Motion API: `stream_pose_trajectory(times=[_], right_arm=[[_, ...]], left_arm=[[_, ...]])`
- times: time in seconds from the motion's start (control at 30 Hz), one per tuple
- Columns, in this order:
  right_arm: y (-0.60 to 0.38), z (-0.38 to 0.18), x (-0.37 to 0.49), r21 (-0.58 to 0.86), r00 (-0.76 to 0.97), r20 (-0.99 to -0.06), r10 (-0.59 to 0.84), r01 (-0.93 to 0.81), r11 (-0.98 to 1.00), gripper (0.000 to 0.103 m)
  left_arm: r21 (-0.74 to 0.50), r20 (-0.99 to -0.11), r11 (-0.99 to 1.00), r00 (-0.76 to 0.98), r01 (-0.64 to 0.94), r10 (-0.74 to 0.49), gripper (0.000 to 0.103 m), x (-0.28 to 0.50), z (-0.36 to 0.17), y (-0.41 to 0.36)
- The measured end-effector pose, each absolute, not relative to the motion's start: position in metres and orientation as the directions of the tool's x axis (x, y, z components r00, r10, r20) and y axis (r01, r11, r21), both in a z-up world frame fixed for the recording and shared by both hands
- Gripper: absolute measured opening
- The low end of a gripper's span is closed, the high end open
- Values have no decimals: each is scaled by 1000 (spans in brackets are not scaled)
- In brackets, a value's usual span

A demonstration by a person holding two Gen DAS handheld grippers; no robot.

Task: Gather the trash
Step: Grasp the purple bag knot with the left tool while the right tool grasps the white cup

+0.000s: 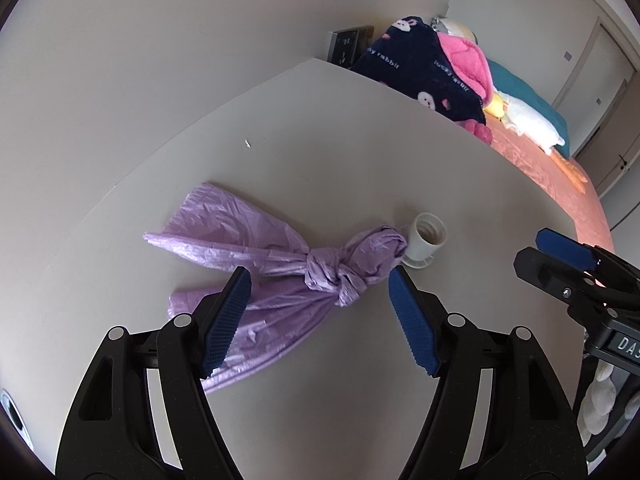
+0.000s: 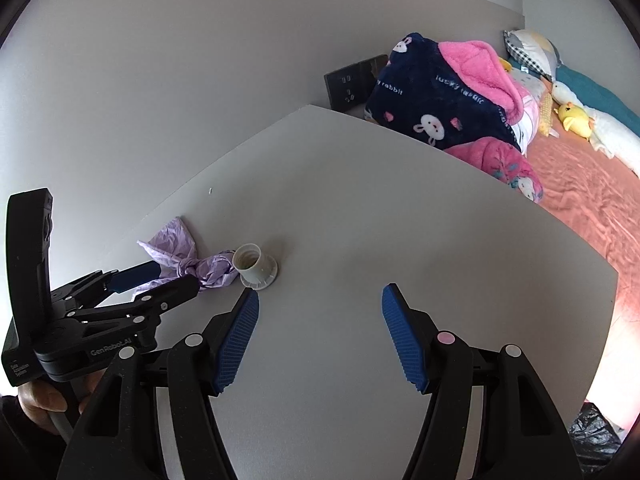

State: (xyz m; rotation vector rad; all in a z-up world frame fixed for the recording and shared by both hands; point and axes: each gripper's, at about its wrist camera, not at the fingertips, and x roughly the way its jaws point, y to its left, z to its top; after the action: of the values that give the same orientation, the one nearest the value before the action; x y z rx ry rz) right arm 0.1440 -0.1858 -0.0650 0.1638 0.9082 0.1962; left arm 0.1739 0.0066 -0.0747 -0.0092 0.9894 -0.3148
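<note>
The knotted purple plastic bag (image 1: 280, 256) lies flat on the grey desk (image 1: 340, 152), a little left of the middle in the left wrist view. It is thin and wrinkled, tied in a tight knot near its right part, with two loose flaps that spread toward 9 o'clock. At 3 o'clock of the knot, touching the end of the bag, stands a small white plastic cup-shaped piece (image 1: 425, 242) with a flat rim at its base and a threaded inside. A tiny white scrap (image 1: 247, 143) lies alone on the desk at 11 o'clock of the bag, well apart from it.

The desk stands against a plain grey wall (image 1: 160, 40). Behind its far edge, at 1 o'clock, there is a bed with a salmon cover (image 2: 580, 184), a navy fleece blanket with rabbits (image 2: 436, 100), a pink garment (image 2: 480, 68), a yellow toy duck (image 2: 574, 120) and a black wall socket (image 2: 352, 86).

The left claw (image 1: 320, 316) points down at the desk, its blue pads wide apart and holding nothing; the bag's lower flap lies under its left finger. The right claw (image 2: 320, 336) is open too, over bare desk at 4 o'clock of the cup, with nothing between its pads. A hand (image 2: 40, 404) grips the handle of the left tool.
</note>
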Motion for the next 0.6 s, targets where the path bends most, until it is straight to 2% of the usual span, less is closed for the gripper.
stream_pose_trajectory(times=[0.1, 0.2, 0.37, 0.4, 0.47, 0.6], right_arm=[[-184, -66, 148, 222, 597, -767, 237, -100, 970, 65], [-181, -68, 151, 219, 593, -770, 236, -102, 970, 65], [-173, -72, 156, 211, 585, -775, 237, -114, 971, 65], [-171, -73, 156, 209, 583, -777, 239, -118, 971, 65], [-165, -74, 158, 208, 577, -779, 246, -132, 969, 66], [-153, -76, 162, 198, 562, -787, 256, -163, 967, 65]], left_arm=[[-126, -826, 956, 506, 264, -249, 69, 178, -79, 4], [-84, -822, 959, 524, 272, -221, 62, 180, -82, 3], [-23, -821, 960, 543, 278, -177, 45, 183, -83, 3], [-25, -821, 961, 544, 274, -176, 43, 184, -83, 5], [-38, -818, 965, 547, 258, -179, 34, 184, -82, 10], [-144, -810, 968, 537, 207, -235, 28, 183, -82, 27]])
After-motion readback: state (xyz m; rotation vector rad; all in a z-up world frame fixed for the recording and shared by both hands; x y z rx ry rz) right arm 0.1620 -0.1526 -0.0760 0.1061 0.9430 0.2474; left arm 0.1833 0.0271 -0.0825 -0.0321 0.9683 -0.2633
